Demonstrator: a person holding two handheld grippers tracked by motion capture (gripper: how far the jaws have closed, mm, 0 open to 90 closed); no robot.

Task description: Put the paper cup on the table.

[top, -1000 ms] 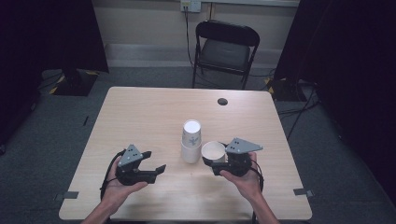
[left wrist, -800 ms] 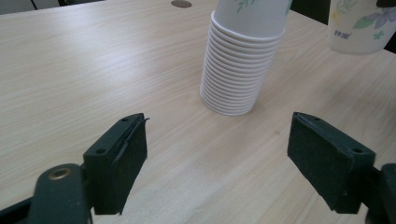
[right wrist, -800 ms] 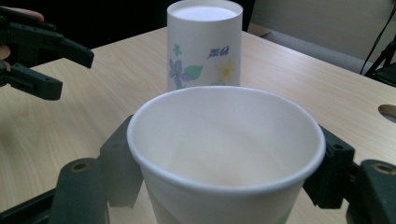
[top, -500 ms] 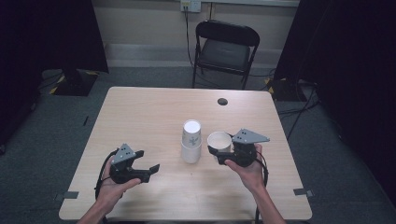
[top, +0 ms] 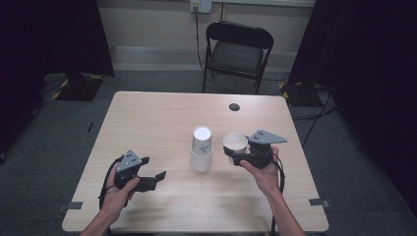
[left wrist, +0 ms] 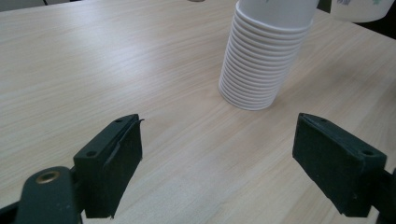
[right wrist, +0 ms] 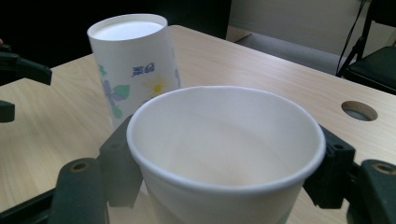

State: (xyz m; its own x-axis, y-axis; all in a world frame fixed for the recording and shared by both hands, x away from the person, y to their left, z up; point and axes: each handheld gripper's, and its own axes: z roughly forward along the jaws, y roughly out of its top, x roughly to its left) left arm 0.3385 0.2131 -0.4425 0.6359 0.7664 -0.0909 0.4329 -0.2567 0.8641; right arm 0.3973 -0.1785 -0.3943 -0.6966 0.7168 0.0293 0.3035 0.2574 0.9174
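- In the high view we hold the right gripper [top: 241,156] at about 3 o'clock from the stack [top: 202,150], and its jaws pinch one cup [top: 235,143] from both sides, mouth up.
- In the right gripper view the cup [right wrist: 224,154] looks empty, and it sits between the two jaws just beside the stack [right wrist: 133,65], not touching it as far as we can tell.
- The left gripper [top: 152,179] is at about 8 o'clock from the stack, near the table [top: 147,113], with its jaws spread wide and nothing between them; the left gripper view shows the same, with the stack [left wrist: 261,60] ahead.
- We think the thin paper wall may buckle if the right jaws press harder, and then the cup could slip or lose its round shape.
- The stack is tall and narrow and stands upside down; a small push from the held cup or the right gripper could tip it over.
- If we put the cup back on the stack at a tilt, it may jam or sit crooked.
- The hole [top: 234,106] at 12 o'clock on the table is well apart, so we see little danger there.
- We can read no brand or writing; the top cup of the stack bears only a print of flowers and leaves, blue, yellow and green.
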